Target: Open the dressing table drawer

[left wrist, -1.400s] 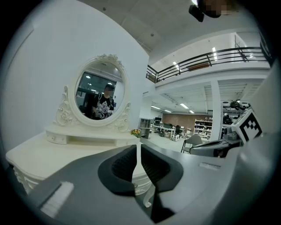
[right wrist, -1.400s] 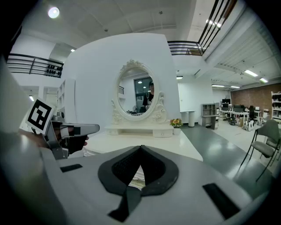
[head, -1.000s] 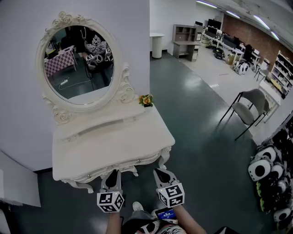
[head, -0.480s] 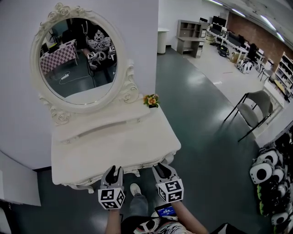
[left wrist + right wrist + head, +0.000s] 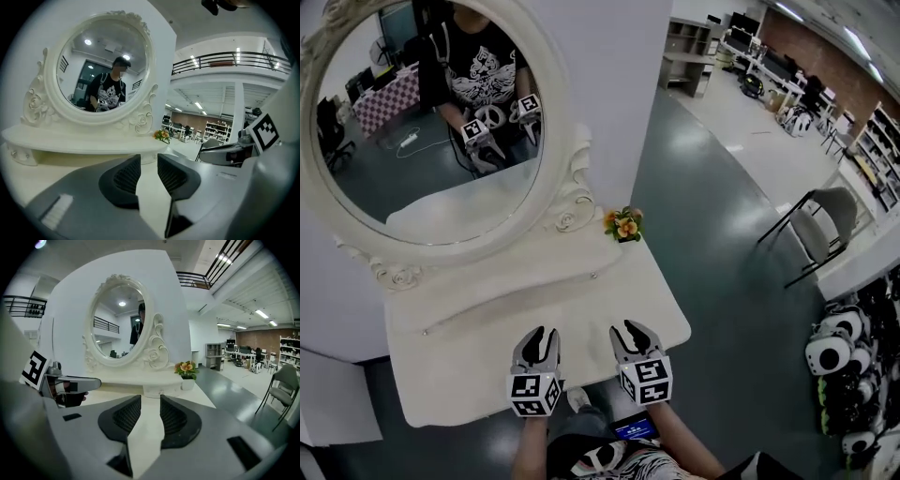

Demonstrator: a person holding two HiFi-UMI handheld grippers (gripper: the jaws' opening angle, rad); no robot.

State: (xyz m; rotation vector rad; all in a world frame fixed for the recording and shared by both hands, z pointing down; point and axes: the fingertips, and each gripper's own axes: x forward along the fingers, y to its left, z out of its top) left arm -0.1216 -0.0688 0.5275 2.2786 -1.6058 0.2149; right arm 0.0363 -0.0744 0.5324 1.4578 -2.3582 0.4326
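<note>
Over the bench (image 5: 441, 375), left gripper (image 5: 542, 336) fingers are closing and right gripper (image 5: 630, 330) fingers opening, both empty. The drawer is unseen, probably light and rigid: pull its knob.

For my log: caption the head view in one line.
Left gripper, jaws closing; right gripper, jaws opening; both empty, over the dressing table before its mirror.
</note>
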